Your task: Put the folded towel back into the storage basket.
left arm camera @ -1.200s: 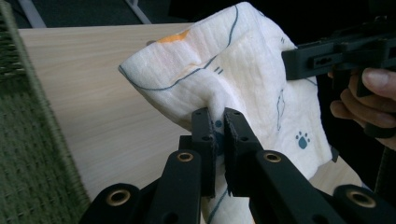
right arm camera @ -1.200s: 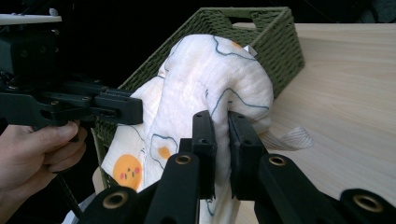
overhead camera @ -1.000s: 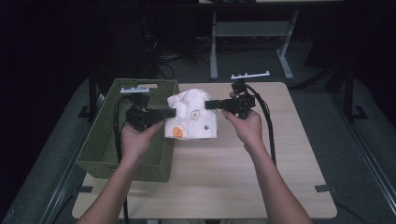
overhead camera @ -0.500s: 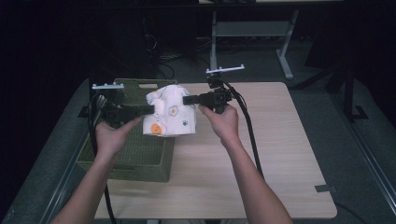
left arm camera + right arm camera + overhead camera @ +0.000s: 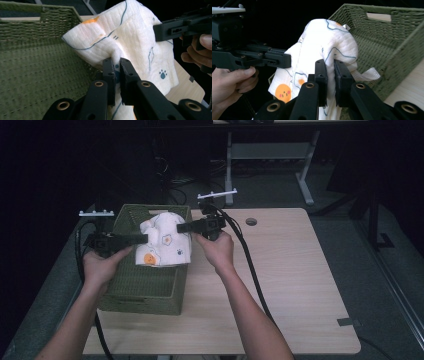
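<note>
a: the towel (image 5: 130,37) looks like soft quilted cloth, matt white with printed shapes.
b: the basket (image 5: 387,40) is rough woven green fibre; the surface (image 5: 295,285) smooth pale wood; each claw matt black plastic.

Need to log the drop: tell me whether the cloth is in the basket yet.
Not yet. The cloth hangs bunched above the basket, pinched by both hand-held grippers.

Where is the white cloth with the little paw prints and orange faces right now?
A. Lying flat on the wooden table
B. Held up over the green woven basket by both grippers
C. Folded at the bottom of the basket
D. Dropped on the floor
B. The white printed cloth hangs above the green woven basket, pinched on one side by the left gripper and on the other by the right gripper.
</note>
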Available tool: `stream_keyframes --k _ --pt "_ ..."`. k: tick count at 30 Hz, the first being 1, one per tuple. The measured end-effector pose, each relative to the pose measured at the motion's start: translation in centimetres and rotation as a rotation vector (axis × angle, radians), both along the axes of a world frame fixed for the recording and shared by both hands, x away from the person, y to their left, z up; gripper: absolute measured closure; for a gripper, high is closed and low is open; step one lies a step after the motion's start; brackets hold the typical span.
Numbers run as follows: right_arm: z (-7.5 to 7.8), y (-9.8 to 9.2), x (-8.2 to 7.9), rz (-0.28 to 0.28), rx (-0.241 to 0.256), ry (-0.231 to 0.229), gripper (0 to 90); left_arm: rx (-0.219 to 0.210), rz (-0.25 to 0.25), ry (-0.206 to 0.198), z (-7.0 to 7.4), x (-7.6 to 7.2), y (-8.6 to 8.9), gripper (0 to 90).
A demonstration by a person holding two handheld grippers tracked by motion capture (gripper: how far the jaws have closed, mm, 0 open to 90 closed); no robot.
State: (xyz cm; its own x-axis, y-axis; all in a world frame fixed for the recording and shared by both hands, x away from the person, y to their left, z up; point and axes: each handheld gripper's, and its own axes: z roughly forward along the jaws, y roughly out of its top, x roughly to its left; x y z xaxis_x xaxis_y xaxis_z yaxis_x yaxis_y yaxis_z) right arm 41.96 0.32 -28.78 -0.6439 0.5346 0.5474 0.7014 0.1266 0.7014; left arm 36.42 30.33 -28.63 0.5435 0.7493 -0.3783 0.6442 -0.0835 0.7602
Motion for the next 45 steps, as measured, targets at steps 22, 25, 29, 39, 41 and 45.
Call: stream_keyframes --k 22,25,29,39,41,45 --pt "-1.9 5.5 0.8 0.026 -0.001 0.032 82.1 0.026 0.034 0.027 -1.3 -0.3 5.1 84.4" --pt "-2.4 6.1 0.8 0.027 -0.011 0.040 82.2 0.037 0.036 0.033 -1.6 -0.3 5.5 84.3" --pt "-3.1 6.7 0.9 0.028 -0.020 0.042 82.1 0.049 0.048 0.046 -2.1 -0.2 5.9 84.2" --pt "-4.2 7.6 0.9 0.033 -0.043 0.055 82.0 0.078 0.052 0.070 -3.1 -0.1 6.3 84.1" --pt "-4.3 7.7 0.9 0.029 -0.047 0.064 82.1 0.084 0.055 0.076 -3.2 -0.1 6.4 84.1" --pt "-4.7 7.8 0.9 0.027 -0.052 0.063 82.0 0.098 0.053 0.081 -3.5 -0.1 6.5 84.1"
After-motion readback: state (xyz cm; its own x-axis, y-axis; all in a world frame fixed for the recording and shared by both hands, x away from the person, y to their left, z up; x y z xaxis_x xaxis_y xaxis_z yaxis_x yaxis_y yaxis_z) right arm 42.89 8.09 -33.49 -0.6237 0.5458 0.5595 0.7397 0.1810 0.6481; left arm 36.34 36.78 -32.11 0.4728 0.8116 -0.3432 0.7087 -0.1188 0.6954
